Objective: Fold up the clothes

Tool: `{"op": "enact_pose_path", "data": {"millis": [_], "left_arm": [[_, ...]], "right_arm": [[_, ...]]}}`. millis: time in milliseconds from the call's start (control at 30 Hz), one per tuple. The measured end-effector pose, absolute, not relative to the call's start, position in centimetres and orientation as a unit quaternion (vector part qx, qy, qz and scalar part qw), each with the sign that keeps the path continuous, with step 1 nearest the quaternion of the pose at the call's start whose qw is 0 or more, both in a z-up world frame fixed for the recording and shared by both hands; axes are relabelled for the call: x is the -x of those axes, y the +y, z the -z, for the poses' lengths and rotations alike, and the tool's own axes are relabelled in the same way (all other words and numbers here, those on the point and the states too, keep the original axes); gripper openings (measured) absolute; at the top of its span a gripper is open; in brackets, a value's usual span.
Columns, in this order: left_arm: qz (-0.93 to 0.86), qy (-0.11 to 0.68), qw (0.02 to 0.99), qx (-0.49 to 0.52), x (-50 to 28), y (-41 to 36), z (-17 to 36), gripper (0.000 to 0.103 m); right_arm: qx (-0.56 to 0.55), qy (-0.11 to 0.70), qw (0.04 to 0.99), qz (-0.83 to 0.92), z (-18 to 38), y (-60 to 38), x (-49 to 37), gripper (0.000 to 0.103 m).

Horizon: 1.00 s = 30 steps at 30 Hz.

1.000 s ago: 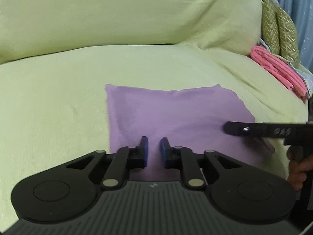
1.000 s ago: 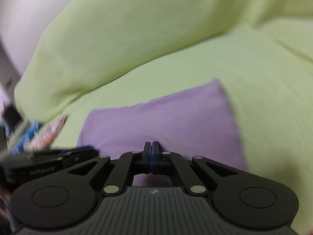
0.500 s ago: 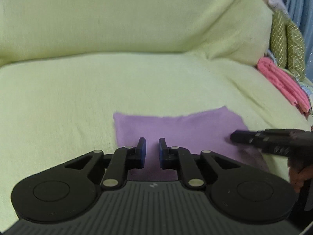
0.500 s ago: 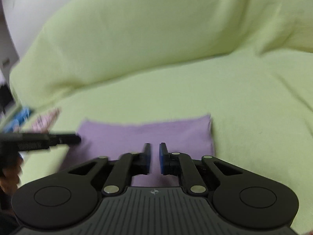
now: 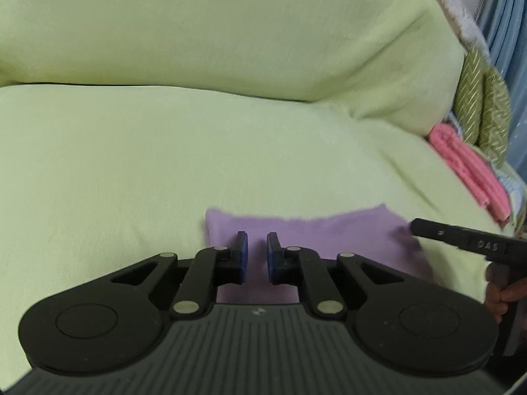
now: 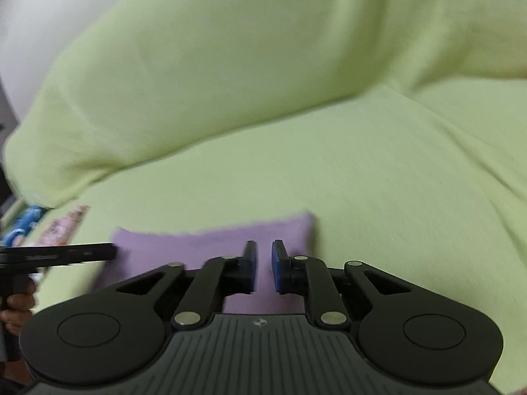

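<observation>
A folded purple cloth [image 5: 329, 240] lies flat on the light green sofa seat [image 5: 164, 164]. It also shows in the right wrist view [image 6: 210, 247]. My left gripper [image 5: 256, 247] is open and empty, above the cloth's left near part. My right gripper [image 6: 263, 256] is open and empty, above the cloth's right near part. The right gripper also shows at the right edge of the left wrist view [image 5: 461, 242], by the cloth's right edge. The left gripper shows at the left edge of the right wrist view [image 6: 66, 255].
A pink folded garment [image 5: 471, 171] lies on a stack at the sofa's right end, next to green patterned cushions [image 5: 484, 112]. The sofa backrest [image 5: 230, 26] rises behind the seat. Colourful items [image 6: 49, 227] lie at the sofa's left end.
The right gripper opened and let go of the cloth. Both grippers have pulled back toward the near edge, so the cloth looks smaller and farther.
</observation>
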<state>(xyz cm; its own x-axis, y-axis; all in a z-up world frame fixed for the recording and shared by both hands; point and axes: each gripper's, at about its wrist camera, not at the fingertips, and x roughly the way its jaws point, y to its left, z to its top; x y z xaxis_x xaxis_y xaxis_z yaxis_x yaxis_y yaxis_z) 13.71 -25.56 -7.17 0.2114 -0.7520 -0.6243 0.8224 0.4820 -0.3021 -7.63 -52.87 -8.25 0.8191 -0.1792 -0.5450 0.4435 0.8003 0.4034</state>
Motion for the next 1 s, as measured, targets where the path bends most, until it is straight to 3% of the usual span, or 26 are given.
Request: {"op": "enact_pose_path", "data": {"millis": [167,267,433,567,600,833,1000], "left_arm": [[0.502,0.439,0.744,0.045,-18.0,-25.4,10.2,0.003],[0.504,0.454,0.729,0.093,-19.3,-24.9,11.9,0.003],[0.501,0.455,0.724,0.132,-19.7,-24.2,11.1,0.001],[0.506,0.432,0.731,0.152,-19.1,-22.7,9.1,0.001],[0.509,0.424,0.734,0.149,-18.8,-22.5,8.7,0.001],[0.490,0.456,0.732,0.130,-19.8,-24.5,11.9,0.003],[0.489,0.445,0.742,0.110,-19.3,-25.1,11.5,0.003]], "right_arm": [[-0.272,0.268,0.903,0.197,10.4,-55.3,5.1,0.016],[-0.297,0.262,0.897,0.198,12.0,-56.5,5.2,0.000],[-0.302,0.254,0.897,0.199,12.0,-56.3,5.4,0.000],[-0.302,0.233,0.902,0.203,10.7,-55.7,7.0,0.021],[-0.297,0.225,0.905,0.204,10.3,-55.4,7.4,0.022],[-0.298,0.230,0.904,0.201,10.6,-56.1,5.3,0.021],[-0.265,0.266,0.899,0.227,12.1,-56.1,4.5,0.011]]}}
